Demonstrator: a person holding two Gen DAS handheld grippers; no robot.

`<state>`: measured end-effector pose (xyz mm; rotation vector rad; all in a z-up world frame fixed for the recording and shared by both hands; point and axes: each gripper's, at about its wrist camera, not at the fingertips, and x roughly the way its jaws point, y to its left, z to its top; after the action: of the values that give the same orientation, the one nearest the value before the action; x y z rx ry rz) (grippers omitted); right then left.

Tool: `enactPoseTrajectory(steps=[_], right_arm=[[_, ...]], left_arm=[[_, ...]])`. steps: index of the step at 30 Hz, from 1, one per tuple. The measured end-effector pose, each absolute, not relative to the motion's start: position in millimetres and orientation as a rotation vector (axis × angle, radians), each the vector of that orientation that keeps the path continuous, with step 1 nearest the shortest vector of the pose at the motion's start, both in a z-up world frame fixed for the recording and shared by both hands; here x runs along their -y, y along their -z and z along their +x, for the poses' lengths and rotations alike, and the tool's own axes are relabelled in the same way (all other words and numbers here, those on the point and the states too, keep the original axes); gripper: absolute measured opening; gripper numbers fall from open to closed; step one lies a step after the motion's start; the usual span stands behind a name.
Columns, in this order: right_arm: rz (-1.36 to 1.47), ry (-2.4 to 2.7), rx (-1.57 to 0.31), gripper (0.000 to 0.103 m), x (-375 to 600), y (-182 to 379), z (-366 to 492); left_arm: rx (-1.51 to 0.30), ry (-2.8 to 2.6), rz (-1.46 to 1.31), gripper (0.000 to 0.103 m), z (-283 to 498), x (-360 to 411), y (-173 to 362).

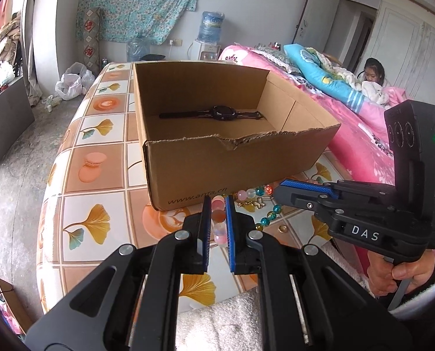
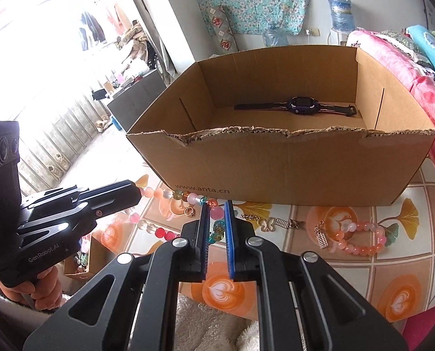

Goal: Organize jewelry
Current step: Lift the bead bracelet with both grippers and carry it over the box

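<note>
Right wrist: cardboard box (image 2: 276, 169) w/ watch (image 2: 298, 106) sits behind bead strands (image 2: 361, 238).

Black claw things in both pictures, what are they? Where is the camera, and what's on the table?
They are grabbers that a person holds, one in each hand. Each carries a camera: one picture looks along the left gripper, the other along the right gripper. Both pairs of jaws seem shut on one long bead necklace strung between them. On the table stands a cardboard box with a watch inside; before it lie a pink bead bracelet and a gold butterfly chain.
</note>
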<state>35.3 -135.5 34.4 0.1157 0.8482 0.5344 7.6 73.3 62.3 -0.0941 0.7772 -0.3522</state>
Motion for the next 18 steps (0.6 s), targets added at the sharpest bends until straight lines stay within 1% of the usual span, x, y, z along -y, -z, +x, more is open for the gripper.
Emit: enactPoseTrajectory(steps=[4,9,14,18], right_arm=[[0.107,-0.545,-0.799,0.010,143,-52,24],[0.106,-0.566,-0.720,0.010,152,-88,22],[0.108,-0.576,-0.657,0.010,154,-121,52],[0.115,-0.584,-0.686,0.010,153,-130,96]], left_arm=[[-0.727,0.402,-0.123,0.009,1,-73,-84],[-0.628,0.480,-0.136,0.009,0,-71,-123],[-0.547,0.509,-0.086,0.009,25,-61,-161],[-0.525,0.491,-0.035,0.009,55,-54,-173]])
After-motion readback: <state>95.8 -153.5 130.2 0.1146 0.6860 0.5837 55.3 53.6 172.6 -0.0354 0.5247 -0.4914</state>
